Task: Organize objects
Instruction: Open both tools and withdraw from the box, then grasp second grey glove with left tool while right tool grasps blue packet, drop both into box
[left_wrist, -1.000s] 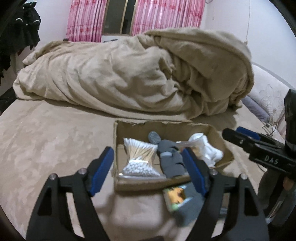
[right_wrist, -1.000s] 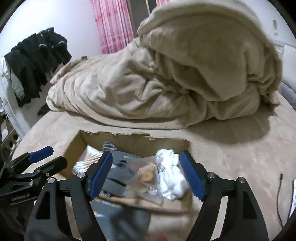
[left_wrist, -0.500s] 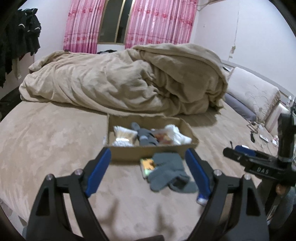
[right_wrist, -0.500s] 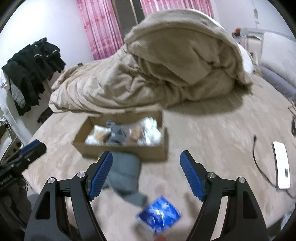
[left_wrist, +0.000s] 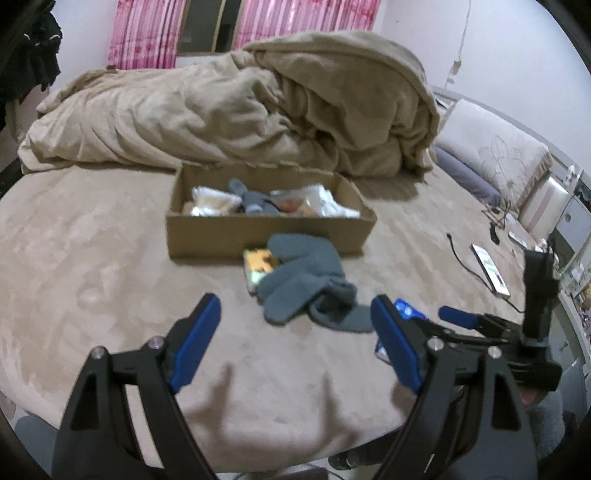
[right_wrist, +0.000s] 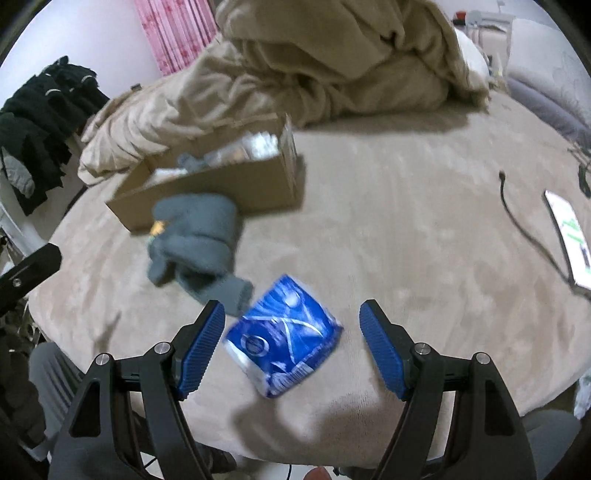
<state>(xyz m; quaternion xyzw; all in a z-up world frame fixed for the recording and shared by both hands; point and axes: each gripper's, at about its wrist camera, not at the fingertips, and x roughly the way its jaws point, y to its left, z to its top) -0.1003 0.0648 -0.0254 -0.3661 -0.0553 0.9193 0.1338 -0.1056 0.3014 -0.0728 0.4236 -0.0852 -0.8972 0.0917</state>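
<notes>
Left wrist view: cardboard box (left_wrist: 269, 236) now farther off than a second ago, both grippers pulled back; grey socks (left_wrist: 306, 284), yellow packet (left_wrist: 258, 264) lie before it; blue packet (right_wrist: 282, 338) between right gripper (right_wrist: 291, 347) wide jaws; left gripper (left_wrist: 295, 343) wide, empty; phone (right_wrist: 570, 240), cable (right_wrist: 524, 229) well aside, nothing blocking.

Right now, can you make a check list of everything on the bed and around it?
Surface: tan bed cover, bare in front of the box.
Job's things: cardboard box part filled; grey socks and blue packet outside it.
Clutter: yellow packet half under the socks; phone.
Grippers: left gripper open, empty; right gripper open, fingers either side of the blue packet.
Cables: black cable by the phone.
Surroundings: heaped blanket, pink curtains, dark clothes.
</notes>
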